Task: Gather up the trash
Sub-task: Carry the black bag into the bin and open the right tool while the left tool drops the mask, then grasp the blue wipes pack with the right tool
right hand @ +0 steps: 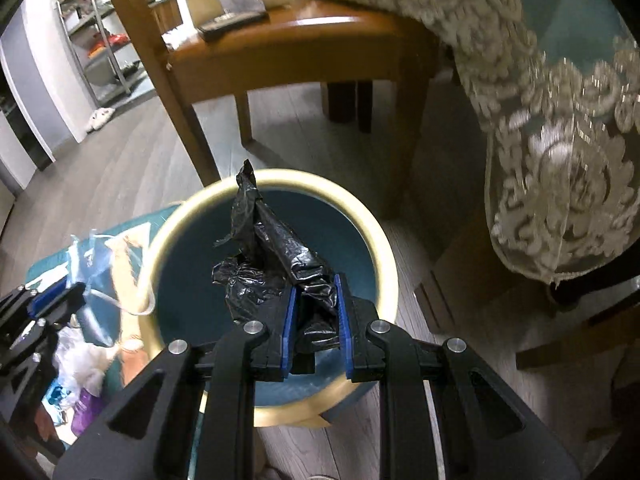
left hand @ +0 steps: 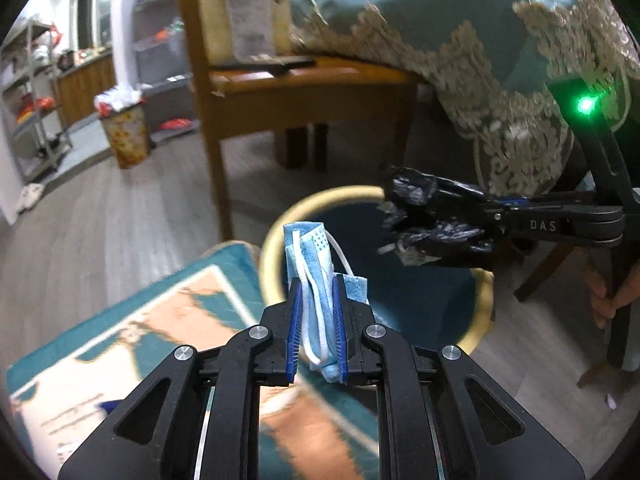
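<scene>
My left gripper [left hand: 318,300] is shut on a folded blue face mask [left hand: 310,256] with white ear loops and holds it by the near rim of a round bin [left hand: 276,232], blue with a cream rim. My right gripper [right hand: 316,300] is shut on a crumpled black plastic bag [right hand: 276,248] and holds it over the bin's opening [right hand: 192,248]. In the left wrist view the right gripper [left hand: 440,220] reaches in from the right with the bag [left hand: 416,192]. In the right wrist view the left gripper [right hand: 60,296] and mask [right hand: 92,260] show at the left edge.
A wooden chair [left hand: 280,88] stands behind the bin. A table with a teal cloth and lace trim [right hand: 552,152] hangs at the right. A teal patterned rug [left hand: 140,340] lies to the left with loose trash [right hand: 80,368] on it. A second full bin [left hand: 124,132] stands far left.
</scene>
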Motion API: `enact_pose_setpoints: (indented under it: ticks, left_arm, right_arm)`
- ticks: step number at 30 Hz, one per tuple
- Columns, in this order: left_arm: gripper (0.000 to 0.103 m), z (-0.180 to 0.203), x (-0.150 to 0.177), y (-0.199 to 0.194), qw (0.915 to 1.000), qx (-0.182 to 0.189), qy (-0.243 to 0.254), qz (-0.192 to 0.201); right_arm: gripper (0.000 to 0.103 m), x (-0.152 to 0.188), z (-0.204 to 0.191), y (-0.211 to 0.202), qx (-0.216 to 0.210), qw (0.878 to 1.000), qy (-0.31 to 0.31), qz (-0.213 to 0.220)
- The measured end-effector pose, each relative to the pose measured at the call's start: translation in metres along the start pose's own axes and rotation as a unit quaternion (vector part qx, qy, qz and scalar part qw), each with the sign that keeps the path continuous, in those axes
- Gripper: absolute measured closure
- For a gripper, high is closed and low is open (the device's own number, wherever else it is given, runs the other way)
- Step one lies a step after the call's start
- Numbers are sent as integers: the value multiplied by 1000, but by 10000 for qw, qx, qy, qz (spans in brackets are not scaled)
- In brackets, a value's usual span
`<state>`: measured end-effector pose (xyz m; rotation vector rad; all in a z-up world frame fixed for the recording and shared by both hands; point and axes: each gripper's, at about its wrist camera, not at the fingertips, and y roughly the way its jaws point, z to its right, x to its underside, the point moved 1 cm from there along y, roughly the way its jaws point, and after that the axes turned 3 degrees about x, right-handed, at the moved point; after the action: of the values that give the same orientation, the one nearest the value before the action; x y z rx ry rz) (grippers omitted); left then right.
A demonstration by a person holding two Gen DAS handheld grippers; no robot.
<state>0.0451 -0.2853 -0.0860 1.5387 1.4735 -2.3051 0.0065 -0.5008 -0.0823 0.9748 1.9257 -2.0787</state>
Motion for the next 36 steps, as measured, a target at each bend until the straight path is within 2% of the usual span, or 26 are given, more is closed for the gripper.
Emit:
enact_pose_setpoints:
  ticks: [1, 3, 6, 7, 8, 12, 14, 17, 21, 28, 32, 36]
  left_arm:
    - [88, 4, 1, 5, 10000, 18, 47, -30]
    - [80, 13, 2, 15, 9998, 120, 146, -62]
    - [47, 24, 4, 21, 9995, 199, 256, -25]
    - [35, 25, 5, 21, 9993, 198, 305, 12]
    - [33, 27, 5, 19, 9992, 187, 361, 48]
    - [30, 26, 4, 10, 9988, 87, 459, 124]
    - [27, 20, 3, 3, 9991, 55, 393, 175]
    - [26, 10, 3, -10, 9993, 16, 262, 248]
    - [26, -3, 3, -32, 9991, -103, 213, 363]
    - [24, -26, 6, -77, 9979, -285, 118, 577]
    - [24, -49, 11, -104, 9968, -416, -94, 678]
    - [24, -84, 23, -136, 9938, -747, -361, 737]
  right_arm:
    - [86, 1, 1, 2, 21, 10000, -21, -32]
    - [86, 5, 2, 7, 73, 9999, -90, -97]
    - [77, 7, 0, 9, 84, 9998, -140, -134]
    - [69, 6, -2, 9, 116, 9997, -156, -140]
    - [60, 6, -3, 9, 127, 9997, -138, -134]
    - [52, 4, -7, 8, 152, 9998, -81, -72]
    - [38, 1, -9, 6, 174, 9998, -81, -21]
    - [28, -2, -15, 0, 209, 9997, -94, 87]
    - [25, -6, -23, -7, 248, 9995, -64, 163]
    - [7, -14, -53, -22, 129, 9991, -16, 400]
    - [6, -15, -89, -26, -37, 9987, -193, 462]
    - [6, -16, -129, -30, -217, 9977, -424, 485]
